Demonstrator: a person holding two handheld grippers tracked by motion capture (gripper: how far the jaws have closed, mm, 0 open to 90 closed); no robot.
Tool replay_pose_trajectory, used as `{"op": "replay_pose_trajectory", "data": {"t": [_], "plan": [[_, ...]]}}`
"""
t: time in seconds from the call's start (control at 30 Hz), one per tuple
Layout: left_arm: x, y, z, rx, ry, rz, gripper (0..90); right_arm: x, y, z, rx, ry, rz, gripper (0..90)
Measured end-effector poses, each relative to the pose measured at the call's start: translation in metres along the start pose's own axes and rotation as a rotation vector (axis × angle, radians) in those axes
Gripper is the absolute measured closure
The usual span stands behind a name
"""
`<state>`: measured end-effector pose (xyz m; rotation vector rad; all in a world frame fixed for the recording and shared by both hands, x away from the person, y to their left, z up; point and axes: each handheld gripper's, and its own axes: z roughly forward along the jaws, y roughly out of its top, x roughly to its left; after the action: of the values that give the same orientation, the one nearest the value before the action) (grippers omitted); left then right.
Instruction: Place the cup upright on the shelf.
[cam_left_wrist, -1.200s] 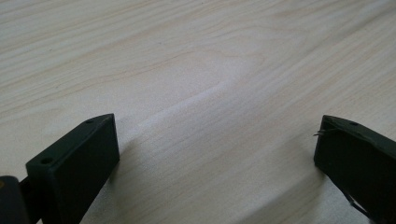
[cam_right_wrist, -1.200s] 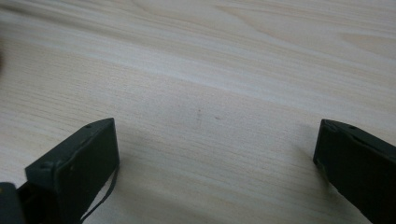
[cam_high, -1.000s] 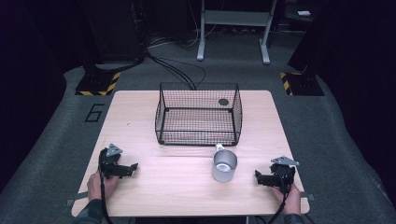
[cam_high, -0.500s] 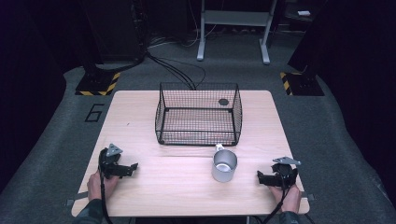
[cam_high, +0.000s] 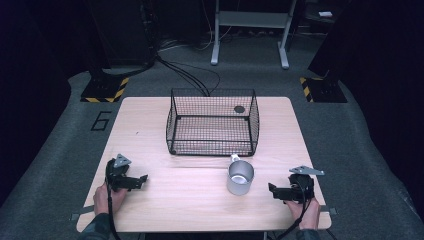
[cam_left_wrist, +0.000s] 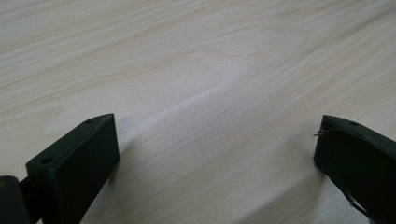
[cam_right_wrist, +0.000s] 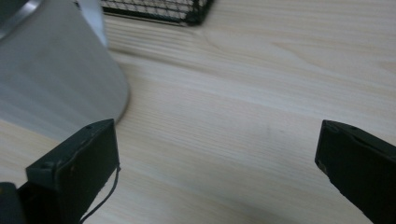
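Metal cup (cam_high: 240, 177) upright on wooden table (cam_high: 190, 200), near the right gripper (cam_high: 274, 191), toward its left; not touching. Right jaws spread, empty. Left gripper (cam_high: 141, 180) spread over bare wood. Wire basket (cam_high: 212, 122) beyond the cup.

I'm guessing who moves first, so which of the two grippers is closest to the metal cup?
The right gripper. It rests just right of the metal cup, jaws open toward it, while the left gripper sits far across the table.
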<state>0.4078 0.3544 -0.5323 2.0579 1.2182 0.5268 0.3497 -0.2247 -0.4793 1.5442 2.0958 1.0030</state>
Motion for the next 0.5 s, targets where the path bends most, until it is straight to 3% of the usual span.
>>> {"op": "replay_pose_trajectory", "data": {"t": [0.3, 0.5], "plan": [[0.0, 0.0, 0.0, 0.002, -0.004, 0.001, 0.0, 0.035, 0.017, -0.014, -0.024, 0.047, -0.062, 0.0], [0.0, 0.0, 0.0, 0.006, -0.002, 0.002, 0.0, 0.054, 0.025, -0.014, -0.022, 0.081, -0.094, 0.0]]}}
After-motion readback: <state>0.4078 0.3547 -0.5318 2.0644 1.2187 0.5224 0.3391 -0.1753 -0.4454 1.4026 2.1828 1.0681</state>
